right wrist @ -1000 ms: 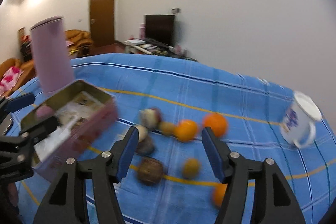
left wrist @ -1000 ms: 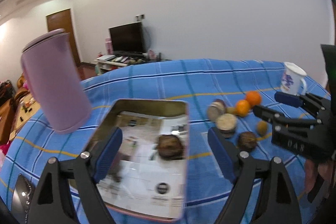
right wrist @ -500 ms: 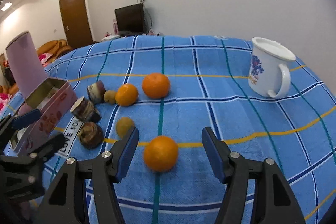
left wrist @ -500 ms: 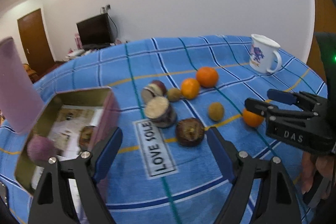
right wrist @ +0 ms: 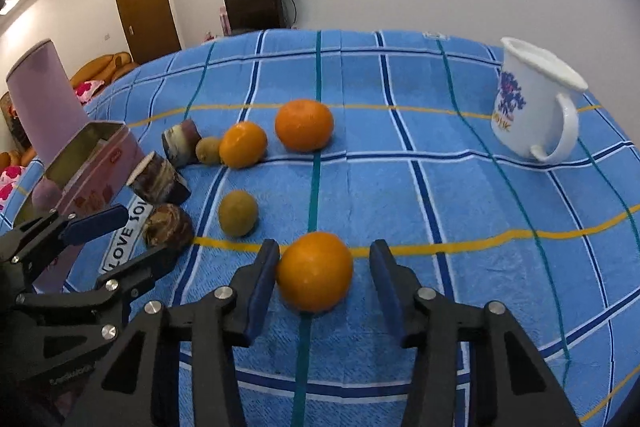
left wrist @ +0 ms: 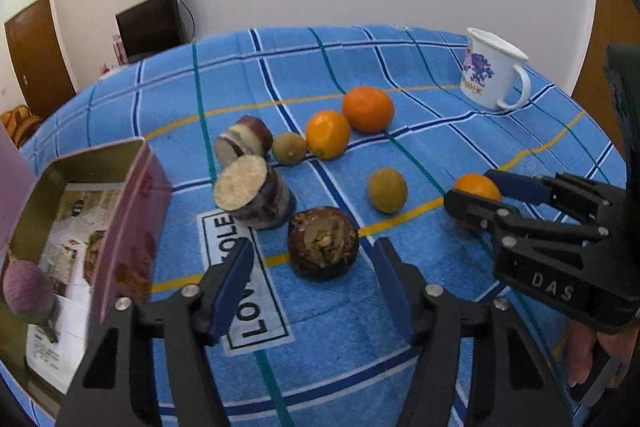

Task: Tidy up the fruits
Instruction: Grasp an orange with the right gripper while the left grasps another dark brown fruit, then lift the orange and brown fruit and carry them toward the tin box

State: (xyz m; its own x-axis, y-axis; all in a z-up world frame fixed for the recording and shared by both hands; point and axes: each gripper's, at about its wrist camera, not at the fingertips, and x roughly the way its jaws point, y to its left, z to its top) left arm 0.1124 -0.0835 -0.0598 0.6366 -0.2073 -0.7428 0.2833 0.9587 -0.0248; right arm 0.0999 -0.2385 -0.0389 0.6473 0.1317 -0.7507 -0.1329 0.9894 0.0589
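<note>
My right gripper [right wrist: 324, 267] is open with an orange [right wrist: 314, 270] between its jaws on the blue cloth; the left pad touches or nearly touches it. It also shows in the left wrist view [left wrist: 476, 189]. My left gripper [left wrist: 314, 279] is open around a dark brown fruit [left wrist: 322, 242], not touching. A pink tin [left wrist: 120, 223] at the left holds a brown fruit and a purple one [left wrist: 26, 291]. Two more oranges [right wrist: 304, 125], two kiwis [right wrist: 237, 213] and two cut purple pieces [left wrist: 252, 197] lie behind.
A white mug [right wrist: 534, 107] stands at the right on the blue checked cloth [right wrist: 440, 187]. A tall pink canister [right wrist: 42, 99] stands behind the tin. A "LOVE SOLE" label [left wrist: 244, 287] is sewn on the cloth. A TV and door are far behind.
Both grippers moved forward and down. The right one now has the orange between its jaws; the left one has closed in on the brown fruit, away from the tin.
</note>
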